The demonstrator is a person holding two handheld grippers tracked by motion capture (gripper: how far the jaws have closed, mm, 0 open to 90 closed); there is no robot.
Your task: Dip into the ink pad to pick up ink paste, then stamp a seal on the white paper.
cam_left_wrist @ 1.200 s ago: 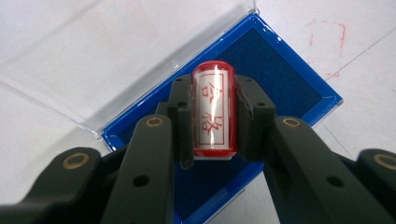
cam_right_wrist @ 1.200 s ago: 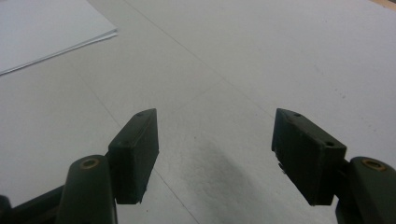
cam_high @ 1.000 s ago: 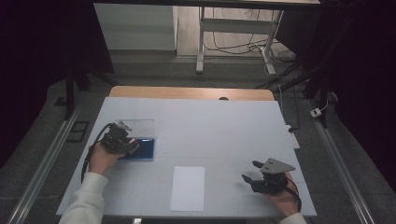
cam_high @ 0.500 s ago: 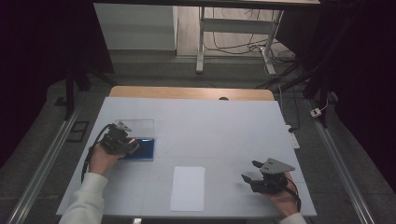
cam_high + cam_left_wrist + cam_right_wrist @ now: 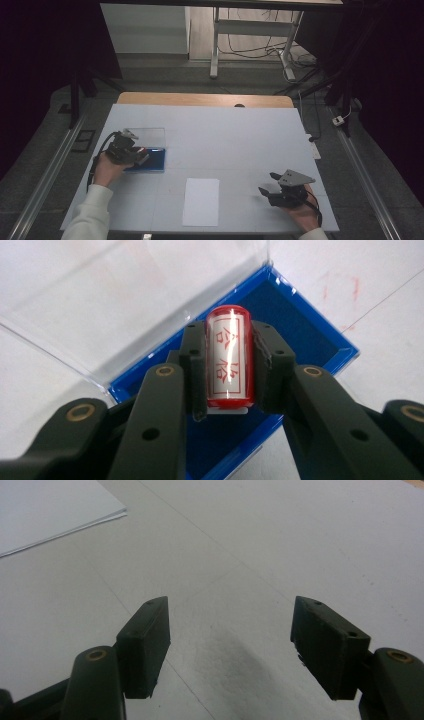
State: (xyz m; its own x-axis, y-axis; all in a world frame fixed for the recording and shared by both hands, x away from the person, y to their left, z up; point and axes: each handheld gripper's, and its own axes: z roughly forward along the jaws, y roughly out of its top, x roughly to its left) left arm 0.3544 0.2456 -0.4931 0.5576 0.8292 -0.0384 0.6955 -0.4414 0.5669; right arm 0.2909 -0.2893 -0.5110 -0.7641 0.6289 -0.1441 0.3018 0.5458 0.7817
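Note:
My left gripper (image 5: 228, 367) is shut on a red seal stamp (image 5: 228, 360) with red characters on its white face. It holds the stamp over a blue ink pad case (image 5: 300, 327) whose clear lid (image 5: 125, 295) lies open behind. In the high view the left gripper (image 5: 141, 154) sits at the table's left, over the blue case (image 5: 152, 160). A white paper sheet (image 5: 201, 201) lies near the front edge. At the front right my right gripper (image 5: 267, 184) rests on the table; its jaws (image 5: 230, 647) stand open with nothing between them.
The table (image 5: 235, 135) has a white top with a wooden strip at the far edge. A corner of the paper sheet (image 5: 45, 507) lies left of the right gripper. Metal rails run along both sides of the table.

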